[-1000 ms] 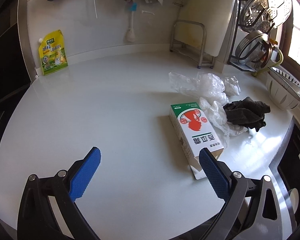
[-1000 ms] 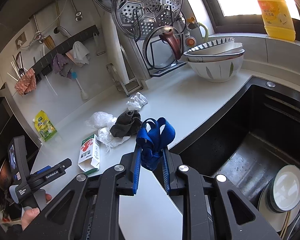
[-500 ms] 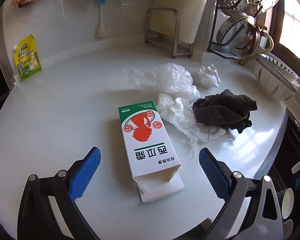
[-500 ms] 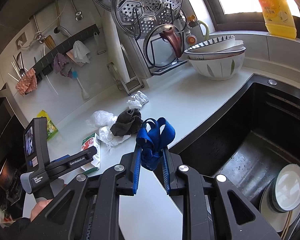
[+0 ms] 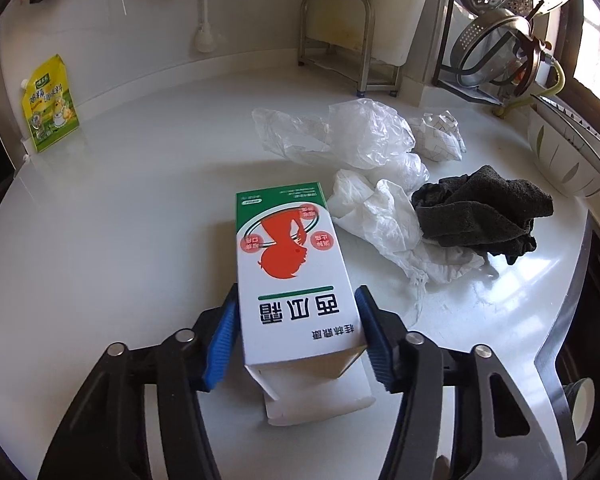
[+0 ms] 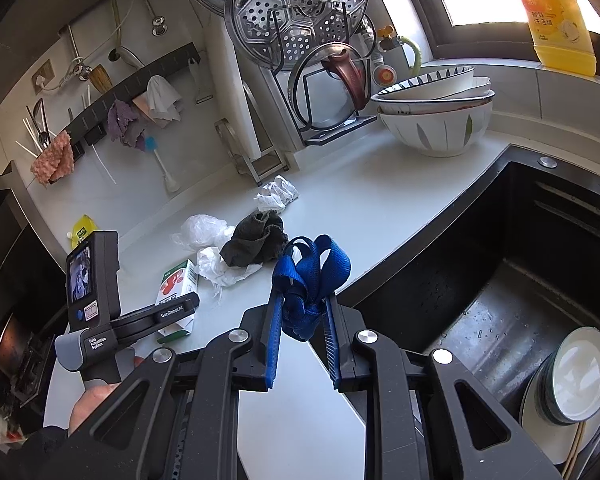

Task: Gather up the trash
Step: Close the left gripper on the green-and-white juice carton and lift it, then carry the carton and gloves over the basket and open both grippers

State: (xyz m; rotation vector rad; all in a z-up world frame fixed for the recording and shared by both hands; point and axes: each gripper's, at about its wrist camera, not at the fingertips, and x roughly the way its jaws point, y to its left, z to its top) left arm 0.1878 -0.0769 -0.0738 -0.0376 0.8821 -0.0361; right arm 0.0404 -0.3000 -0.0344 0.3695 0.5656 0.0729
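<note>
The left gripper [image 5: 296,332] is closing its jaws around an empty white carton [image 5: 292,280] lying on the countertop [image 5: 140,220]; the pads seem to touch. The right gripper [image 6: 302,328] clamps blue straps [image 6: 310,276], probably a trash bag's. Next: lift the carton toward them.

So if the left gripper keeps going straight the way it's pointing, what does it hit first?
The white carton: it already lies between the closing jaws of the left gripper. Beyond it, probably the countertop.

White carton [image 5: 292,280] with green band, red figure; black cloth [image 5: 480,212].
</note>
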